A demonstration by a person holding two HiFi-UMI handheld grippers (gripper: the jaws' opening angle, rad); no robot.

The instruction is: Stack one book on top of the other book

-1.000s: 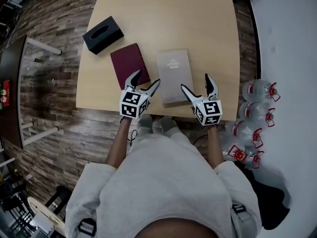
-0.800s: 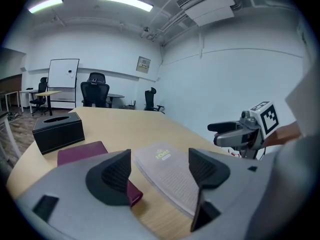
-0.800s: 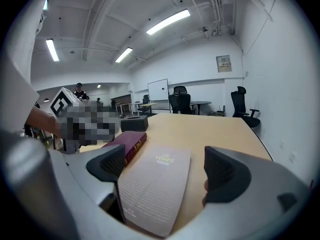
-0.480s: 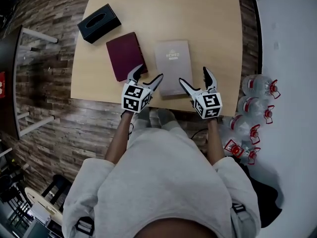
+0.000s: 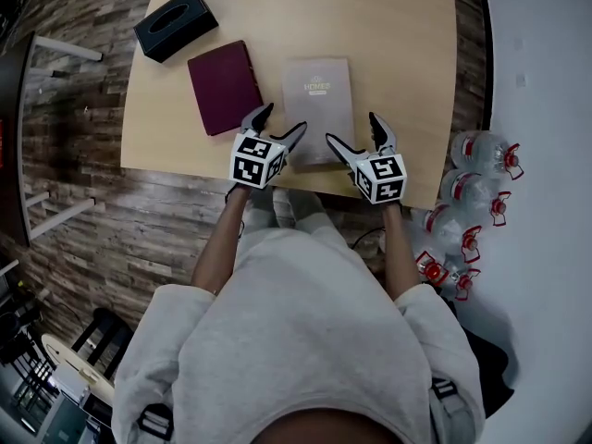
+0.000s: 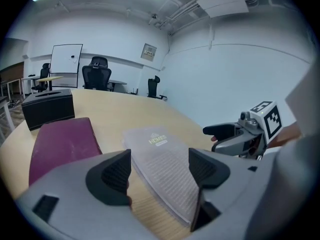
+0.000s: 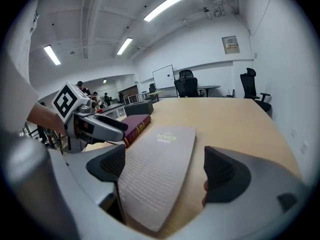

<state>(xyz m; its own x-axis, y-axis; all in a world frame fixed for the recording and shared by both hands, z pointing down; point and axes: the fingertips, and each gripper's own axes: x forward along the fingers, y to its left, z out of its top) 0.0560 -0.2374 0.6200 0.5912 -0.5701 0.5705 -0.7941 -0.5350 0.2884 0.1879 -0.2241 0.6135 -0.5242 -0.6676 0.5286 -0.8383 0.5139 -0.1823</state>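
The grey book [image 5: 317, 109] lies flat on the tabletop [image 5: 398, 35] near its near edge. Its long axis runs near to far, and the title end points away from the person. Its cover is a plain, pale grey-brown with a small light emblem and one short word of print close to the far end, and rows of fine print run across its near half. Just to its left, with a narrow strip of bare wood between them, the maroon book [image 5: 223, 86] also lies flat. Its long axis runs near to far but is tilted a little, so the far end leans left. This book is thicker, with a dark red cover that shows no print. The left gripper [image 5: 282, 121] sits at the grey book's near left corner with its jaws spread wide and nothing clamped; its own view shows the book's near part lying between them. The right gripper [image 5: 353, 129] sits at the near right corner, its jaws likewise wide and gripping nothing, with the book's near end between them. Whether any jaw touches the cover cannot be told. A black tissue box [image 5: 176, 23] stands at the far left of the tabletop with an oval slot in its top; its contents do not show. Clear bottles [image 5: 481, 155] with red caps stand on the floor to the right.
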